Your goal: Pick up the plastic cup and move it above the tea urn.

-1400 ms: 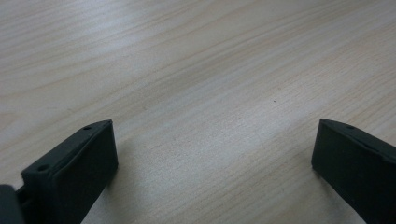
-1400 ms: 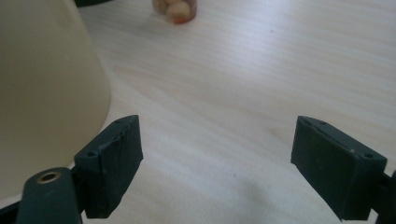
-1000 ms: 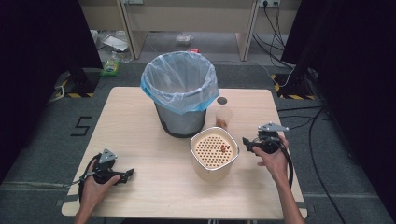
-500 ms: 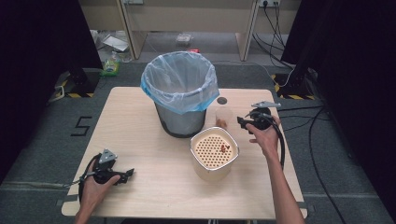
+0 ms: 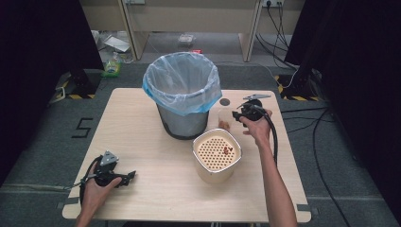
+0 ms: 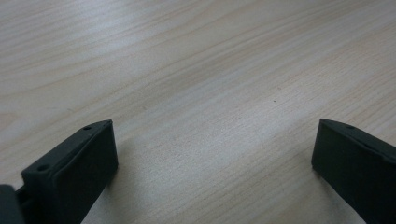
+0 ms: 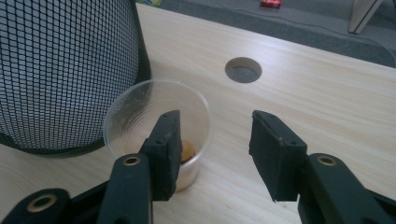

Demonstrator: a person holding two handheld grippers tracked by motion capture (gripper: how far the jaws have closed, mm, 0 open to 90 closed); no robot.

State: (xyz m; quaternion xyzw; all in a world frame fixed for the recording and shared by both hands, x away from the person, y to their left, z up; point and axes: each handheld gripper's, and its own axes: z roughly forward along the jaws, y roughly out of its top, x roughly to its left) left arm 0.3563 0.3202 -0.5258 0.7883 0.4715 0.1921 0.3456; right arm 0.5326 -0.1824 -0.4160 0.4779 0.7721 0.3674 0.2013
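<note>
Starting at the left of the high view, the person's left hand (image 5: 94, 191) rests near the front corner of the worktop (image 5: 142, 137) holding the left gripper (image 5: 124, 177), which is too small and dark there to read. The left gripper view sorts that out: its two black jaws sit wide apart just over bare wood grain, nothing between them, and the tips are cut off by the bottom edge. Moving right, a mesh bin (image 5: 182, 101) with a pale blue bag lining stands mid-worktop; from above you can't see what's inside the bag. Just in front and to the right is a cream tub with a perforated insert (image 5: 216, 156), a few small brown bits on it that are hard to identify. Between bin and right hand (image 5: 257, 127) is a clear plastic cup (image 5: 223, 118), barely visible from above. The right gripper view shows the cup (image 7: 156, 133) far better, standing beside the bin's mesh wall (image 7: 65, 70), something orange-brown in the bottom partly hidden behind one jaw. The right gripper (image 7: 212, 140) has its jaws apart; one seems to overlap the cup's rim, but whether it's touching can't be told. A round hole (image 7: 243, 70) in the worktop sits beyond.
</note>
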